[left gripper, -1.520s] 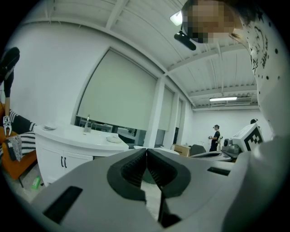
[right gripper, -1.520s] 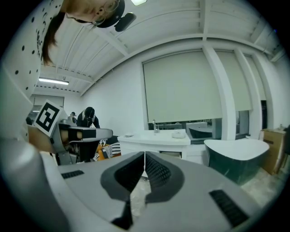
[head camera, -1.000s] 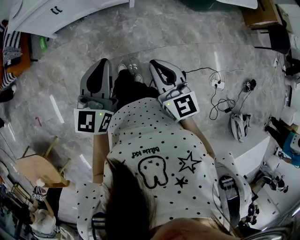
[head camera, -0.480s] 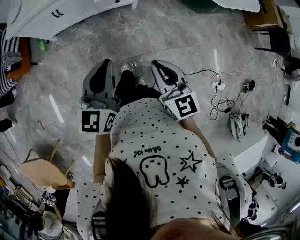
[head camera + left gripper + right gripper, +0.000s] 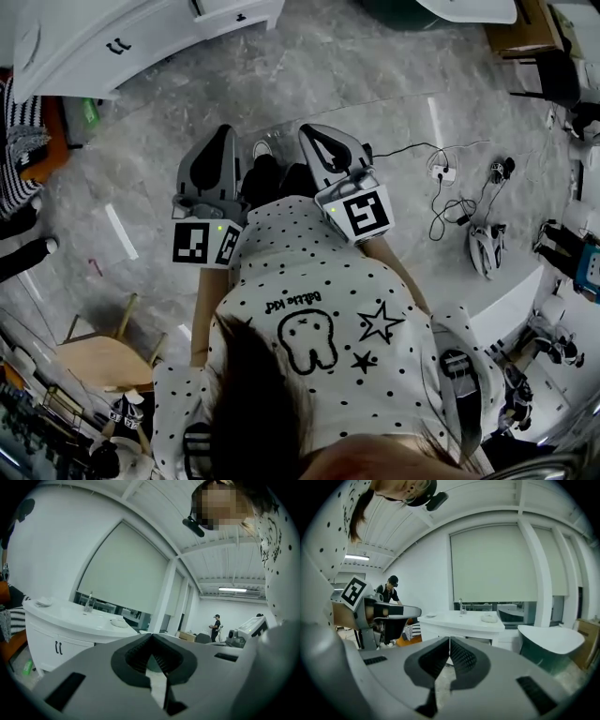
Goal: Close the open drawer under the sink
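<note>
the white sink vanity [image 5: 75, 42] stands across the grey marble floor [image 5: 394, 66] from the person, and its drawer [image 5: 239, 13] seems to jut out from the vanity's front, at the end nearer the dark green tub [image 5: 548, 651]. the left gripper [image 5: 225, 131] and the right gripper [image 5: 311, 129] are held side by side in front of the person's spotted shirt [image 5: 309, 281], both pointing roughly toward the vanity and well apart from it. each has its jaws pressed together with nothing between them.
</note>
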`<state>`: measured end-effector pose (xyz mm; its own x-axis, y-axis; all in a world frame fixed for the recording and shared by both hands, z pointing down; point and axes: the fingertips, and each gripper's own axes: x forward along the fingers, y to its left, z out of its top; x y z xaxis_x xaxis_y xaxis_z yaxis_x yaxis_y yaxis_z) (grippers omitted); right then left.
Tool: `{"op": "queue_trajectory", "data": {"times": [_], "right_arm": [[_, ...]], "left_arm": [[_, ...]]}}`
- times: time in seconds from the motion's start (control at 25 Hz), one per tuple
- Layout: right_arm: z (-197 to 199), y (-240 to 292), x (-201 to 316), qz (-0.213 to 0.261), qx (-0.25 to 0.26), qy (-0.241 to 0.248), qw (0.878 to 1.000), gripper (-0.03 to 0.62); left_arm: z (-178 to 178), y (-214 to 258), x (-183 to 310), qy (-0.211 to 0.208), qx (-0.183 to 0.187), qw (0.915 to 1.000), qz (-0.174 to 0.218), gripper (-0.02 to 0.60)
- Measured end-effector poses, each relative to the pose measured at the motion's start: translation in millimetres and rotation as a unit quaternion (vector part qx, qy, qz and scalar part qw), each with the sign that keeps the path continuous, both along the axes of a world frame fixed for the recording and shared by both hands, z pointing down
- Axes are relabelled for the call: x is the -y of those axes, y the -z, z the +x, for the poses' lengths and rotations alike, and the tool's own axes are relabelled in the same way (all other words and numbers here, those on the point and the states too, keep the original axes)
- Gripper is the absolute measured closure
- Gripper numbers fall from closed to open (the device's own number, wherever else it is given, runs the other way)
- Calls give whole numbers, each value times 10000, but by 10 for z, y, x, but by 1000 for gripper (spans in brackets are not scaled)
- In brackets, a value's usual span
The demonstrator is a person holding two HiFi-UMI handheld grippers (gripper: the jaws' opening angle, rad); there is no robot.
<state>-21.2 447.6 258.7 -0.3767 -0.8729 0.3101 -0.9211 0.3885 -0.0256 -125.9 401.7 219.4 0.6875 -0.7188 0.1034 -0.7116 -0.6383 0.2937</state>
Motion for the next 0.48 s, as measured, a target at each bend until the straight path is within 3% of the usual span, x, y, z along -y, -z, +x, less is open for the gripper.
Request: {"op": "queue_trajectory", "data": {"times": [0.24, 0.48], "right_arm": [[-171, -43, 107, -46, -548, 175, 9983, 579], [-177, -38, 215, 41, -412, 436, 9982, 579]], "left_arm": [[-24, -50, 95, -23, 32, 10000, -78, 575], [23, -60, 204, 134, 66, 9998, -107, 574]]}}
